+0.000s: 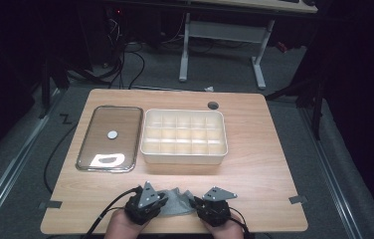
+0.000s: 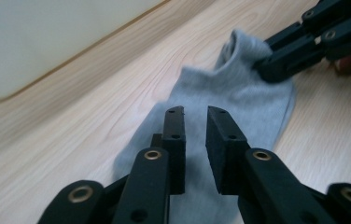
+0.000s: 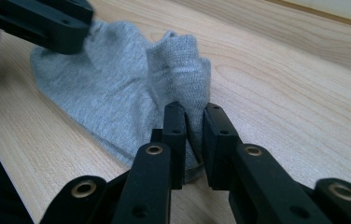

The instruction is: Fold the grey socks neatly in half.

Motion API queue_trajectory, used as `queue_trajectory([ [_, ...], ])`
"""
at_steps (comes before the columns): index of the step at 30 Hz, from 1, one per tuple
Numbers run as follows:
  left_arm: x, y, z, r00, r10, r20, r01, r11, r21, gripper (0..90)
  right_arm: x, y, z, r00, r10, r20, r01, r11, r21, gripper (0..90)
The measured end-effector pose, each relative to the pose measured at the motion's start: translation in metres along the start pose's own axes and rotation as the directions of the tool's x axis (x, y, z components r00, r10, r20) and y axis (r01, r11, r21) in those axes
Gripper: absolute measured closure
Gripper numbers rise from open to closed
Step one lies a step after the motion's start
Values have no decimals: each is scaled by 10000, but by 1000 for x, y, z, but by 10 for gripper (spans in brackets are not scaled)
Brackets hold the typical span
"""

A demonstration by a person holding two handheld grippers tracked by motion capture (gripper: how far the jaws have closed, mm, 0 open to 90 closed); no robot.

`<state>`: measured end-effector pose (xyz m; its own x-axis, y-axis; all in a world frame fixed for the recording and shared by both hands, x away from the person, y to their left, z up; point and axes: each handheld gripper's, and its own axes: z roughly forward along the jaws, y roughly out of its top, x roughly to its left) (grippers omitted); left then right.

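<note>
1. While both hands sit at the table's near edge, the small grey knitted ankle sock (image 1: 176, 201) lies flat on the light wooden table (image 1: 254, 169), between the grippers.
2. Right gripper (image 3: 193, 116): jaws clamped on a raised fold of the sock's edge.
3. Left gripper (image 2: 195, 117): jaws nearly together over the sock; whether they pinch fabric, can't tell.
4. White compartmented plastic box (image 1: 184, 137) well behind.
</note>
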<state>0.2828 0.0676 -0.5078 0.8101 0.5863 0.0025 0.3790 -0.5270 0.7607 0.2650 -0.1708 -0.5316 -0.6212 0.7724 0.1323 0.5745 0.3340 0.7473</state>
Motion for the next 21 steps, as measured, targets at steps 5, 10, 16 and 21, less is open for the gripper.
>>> queue_trajectory([
  [5, -1, 7, 28, 9997, -184, 133, 174, 9973, 712, 783, -4, 0, -5, 9999, 146, 50, -145, 9997, -171, 815],
  [10, -10, 17, 46, 10000, 3, -94, 2, 9985, 554, 784, -22, 0, -18, 9943, 979, -423, -1010, 9918, -781, 819],
  [16, -25, 31, 62, 9962, 608, -626, -573, 9968, 553, 773, -38, -1, -33, 9782, 1821, -995, -1949, 9708, -1400, 822],
  [21, -31, 37, 70, 9920, 902, -883, -859, 9950, 517, 762, -40, 1, -40, 9761, 1834, -1169, -2024, 9626, -1799, 825],
])
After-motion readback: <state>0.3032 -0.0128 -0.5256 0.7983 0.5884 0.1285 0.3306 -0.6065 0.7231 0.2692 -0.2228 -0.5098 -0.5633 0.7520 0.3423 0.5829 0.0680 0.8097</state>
